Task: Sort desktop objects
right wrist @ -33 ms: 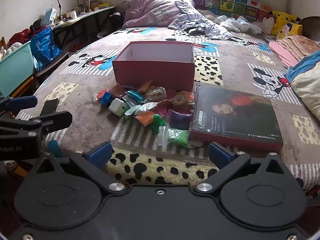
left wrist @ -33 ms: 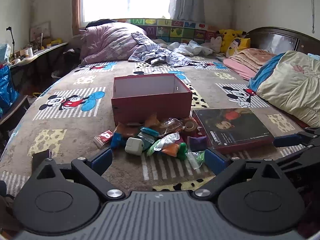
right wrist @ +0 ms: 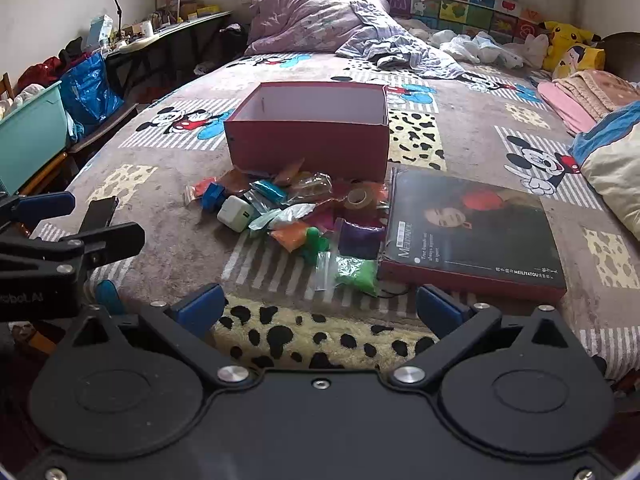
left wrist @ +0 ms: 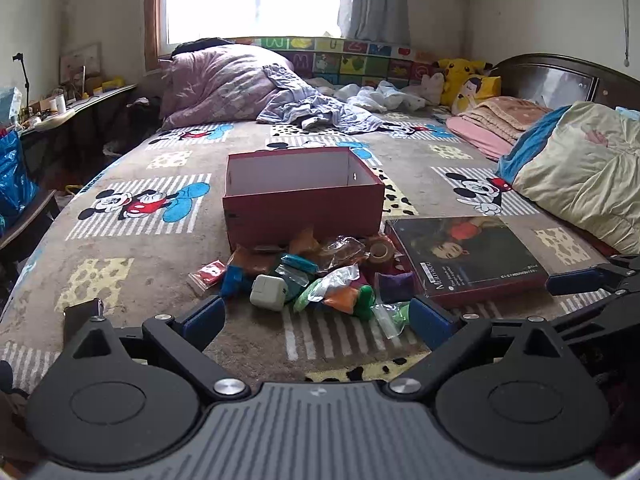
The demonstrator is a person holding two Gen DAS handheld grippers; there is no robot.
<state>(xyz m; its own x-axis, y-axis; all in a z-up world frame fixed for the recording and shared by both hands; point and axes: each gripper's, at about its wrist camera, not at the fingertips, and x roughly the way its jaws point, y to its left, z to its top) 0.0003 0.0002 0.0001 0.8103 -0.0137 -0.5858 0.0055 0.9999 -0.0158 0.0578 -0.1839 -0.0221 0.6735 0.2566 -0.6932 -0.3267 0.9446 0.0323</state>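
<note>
An open red box (left wrist: pixel 300 208) (right wrist: pixel 308 140) stands on the bed with nothing visible inside. In front of it lies a pile of small things: a white charger (left wrist: pixel 268 293) (right wrist: pixel 235 213), bags of coloured clay such as orange (right wrist: pixel 290 238), purple (right wrist: pixel 358 236) and green (right wrist: pixel 356 274), and a tape roll (right wrist: pixel 359 199). The box lid (left wrist: pixel 468 256) (right wrist: pixel 472 228) lies flat to the right of the pile. My left gripper (left wrist: pixel 316 318) is open and empty, short of the pile. My right gripper (right wrist: pixel 320 308) is open and empty, near the bed's front edge.
A black phone (right wrist: pixel 98 213) lies at the bed's left edge. Quilts (left wrist: pixel 224 84), clothes (left wrist: pixel 316 108) and pillows (left wrist: pixel 576 168) lie at the back and right. A teal bin (right wrist: pixel 28 132) and a blue bag (right wrist: pixel 90 90) stand left of the bed.
</note>
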